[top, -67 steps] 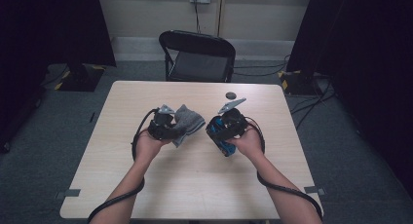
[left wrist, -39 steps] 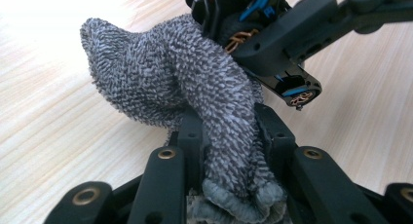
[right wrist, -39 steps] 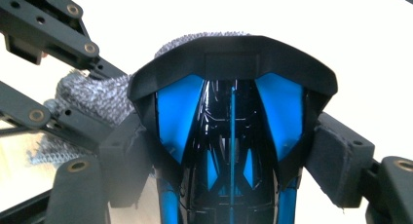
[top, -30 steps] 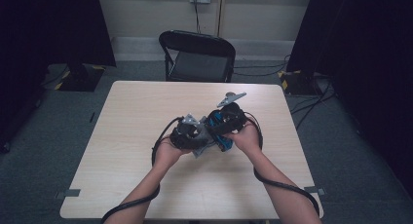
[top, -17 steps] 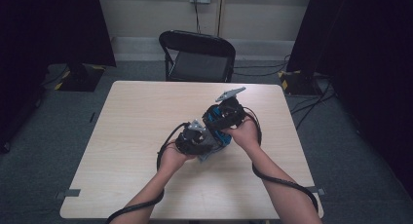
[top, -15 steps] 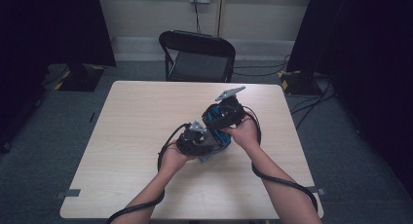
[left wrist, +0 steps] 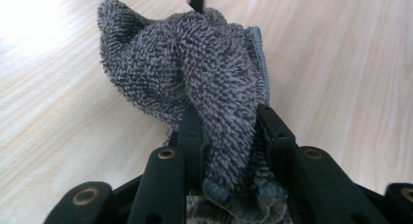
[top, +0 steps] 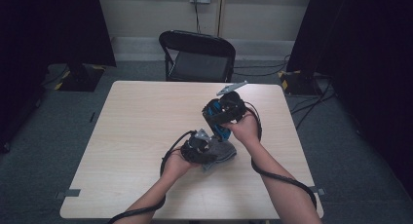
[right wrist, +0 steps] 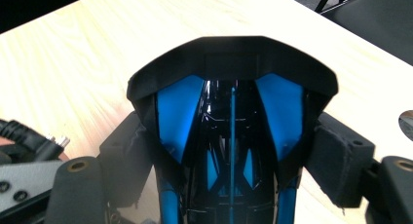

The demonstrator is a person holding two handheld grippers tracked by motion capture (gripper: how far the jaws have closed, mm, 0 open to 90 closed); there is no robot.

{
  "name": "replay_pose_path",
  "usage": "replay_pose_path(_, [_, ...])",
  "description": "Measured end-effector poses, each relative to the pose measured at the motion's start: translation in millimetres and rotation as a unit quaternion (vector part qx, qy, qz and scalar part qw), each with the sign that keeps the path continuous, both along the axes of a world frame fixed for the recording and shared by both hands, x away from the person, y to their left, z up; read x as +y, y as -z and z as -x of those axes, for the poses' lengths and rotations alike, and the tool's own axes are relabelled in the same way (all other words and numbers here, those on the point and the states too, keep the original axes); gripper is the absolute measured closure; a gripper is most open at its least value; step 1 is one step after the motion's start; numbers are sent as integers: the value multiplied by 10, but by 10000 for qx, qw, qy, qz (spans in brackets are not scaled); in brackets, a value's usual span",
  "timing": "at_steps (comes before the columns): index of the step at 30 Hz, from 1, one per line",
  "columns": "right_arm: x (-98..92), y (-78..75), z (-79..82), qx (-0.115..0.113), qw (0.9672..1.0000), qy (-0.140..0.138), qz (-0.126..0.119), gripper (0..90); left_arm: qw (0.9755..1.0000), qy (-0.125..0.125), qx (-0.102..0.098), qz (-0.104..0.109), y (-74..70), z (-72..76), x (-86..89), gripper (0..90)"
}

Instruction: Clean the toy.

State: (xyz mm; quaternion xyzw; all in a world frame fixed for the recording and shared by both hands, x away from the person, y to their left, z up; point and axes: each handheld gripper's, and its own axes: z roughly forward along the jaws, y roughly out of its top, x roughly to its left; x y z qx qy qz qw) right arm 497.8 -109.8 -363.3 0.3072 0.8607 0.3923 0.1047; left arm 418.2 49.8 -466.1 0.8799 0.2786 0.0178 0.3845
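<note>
The left gripper sits low over the desk, near its middle and toward the person's side. Its jaws pinch a grey towel. In the left gripper view the terry cloth bunches up between the two black jaws and spills ahead of them onto the wood, a folded hem edge showing along its right side. In the high view the towel lies on the desk just right of the left gripper, partly under it.

The right gripper is held just beyond and to the right of the left one, tilted, with its grey plate pointing away from the person. Its jaws are closed on a black and blue shoe. In the right gripper view the shoe stands between the jaws, with a black arched edge on top and blue panels on either side of a dark glossy centre. The pads press against its two sides. In the high view the shoe's blue shows below the right hand, right above the towel, close to or touching it; I cannot tell which.

A black chair stands behind the desk's far edge. Cables trail from both grippers back along the forearms.
</note>
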Motion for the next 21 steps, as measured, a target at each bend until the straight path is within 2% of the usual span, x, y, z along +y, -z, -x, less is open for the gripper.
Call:
replay_pose_path(4, [-18,-14,-4,-5,10000,2,8,255,9998,116,-92,-126,-60,42,45,685])
replay_pose_path(7, [-47,-17,-2,7,10000,22,-52,256,9997,37,-149,-170,-120,34,142,685])
replay_pose_path(14, [-112,-2,20,28,10000,48,-83,256,9986,-430,-257,-170,-253,-85,472,685])
replay_pose_path(21, [-137,56,40,73,9999,29,-79,255,9960,-806,-393,-53,-395,-209,668,686])
